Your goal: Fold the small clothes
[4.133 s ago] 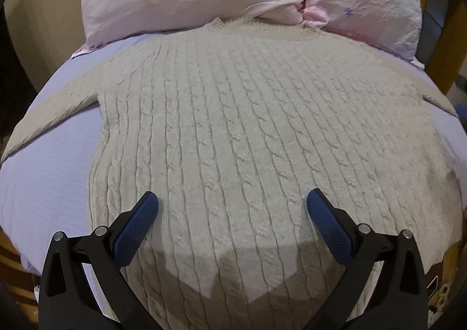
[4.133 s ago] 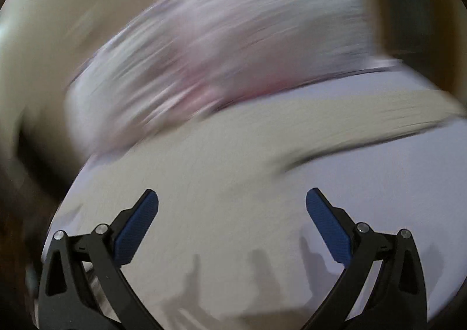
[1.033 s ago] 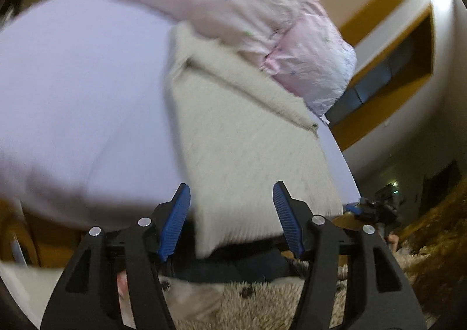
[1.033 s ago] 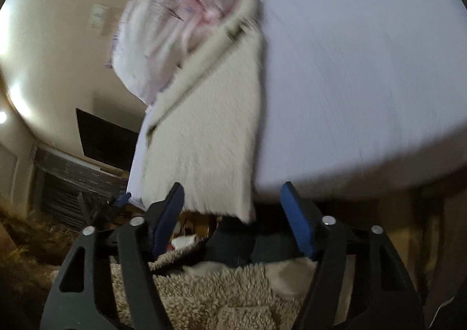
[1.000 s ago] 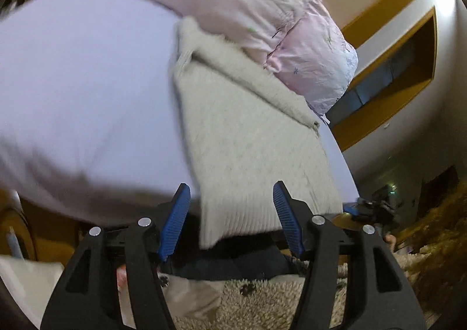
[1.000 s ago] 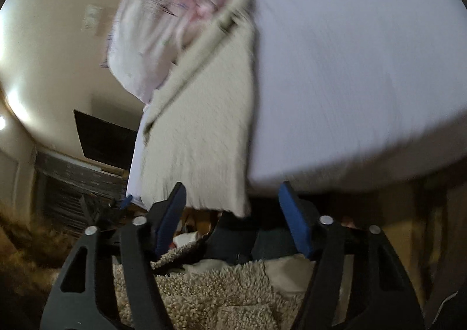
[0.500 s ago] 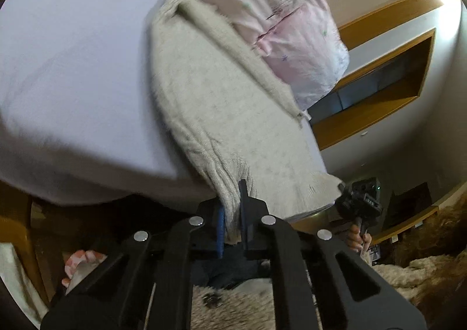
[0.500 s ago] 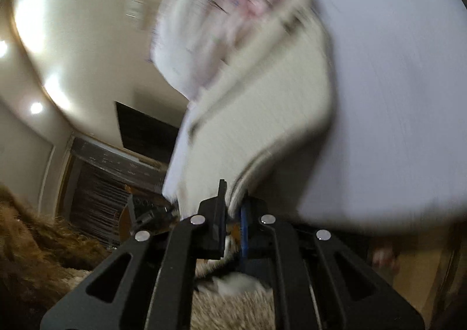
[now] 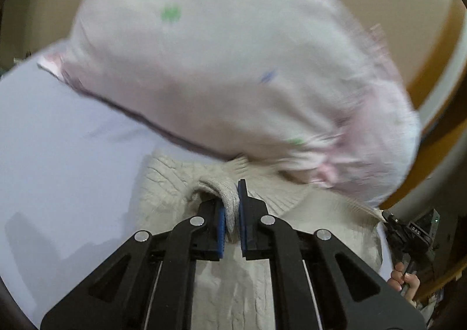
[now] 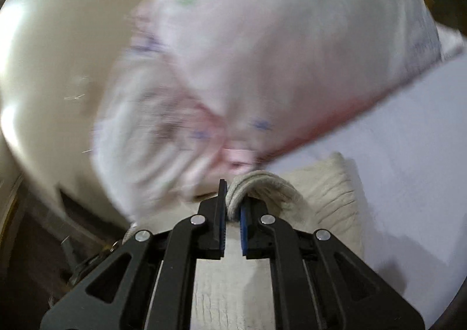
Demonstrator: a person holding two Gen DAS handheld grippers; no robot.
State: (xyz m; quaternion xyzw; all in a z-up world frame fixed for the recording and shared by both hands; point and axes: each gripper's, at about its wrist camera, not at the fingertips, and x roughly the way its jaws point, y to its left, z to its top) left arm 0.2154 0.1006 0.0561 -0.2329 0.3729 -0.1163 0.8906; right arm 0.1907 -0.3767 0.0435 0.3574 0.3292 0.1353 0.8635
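Mid-fold: left tongs (image 9: 232,213) and right tongs (image 10: 232,210) each pinch the cream cable-knit sweater's (image 9: 163,184) hem near the pink floral pillow (image 9: 233,67); laying down and final tidying remain.

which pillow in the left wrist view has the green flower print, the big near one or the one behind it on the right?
The big near pillow: a green flower mark shows on its upper left. The pinker pillow behind it on the right is too blurred to show one.

Pale pink printed pillows (image 9: 233,67) smeared by motion blur in both wrist views, print unreadable, near part of the cream cable-knit sweater (image 9: 163,184) hidden under the black gripper frames, its pinched edges lost between the blue pads (image 10: 243,226), far-right dark device (image 9: 414,233) too small to identify
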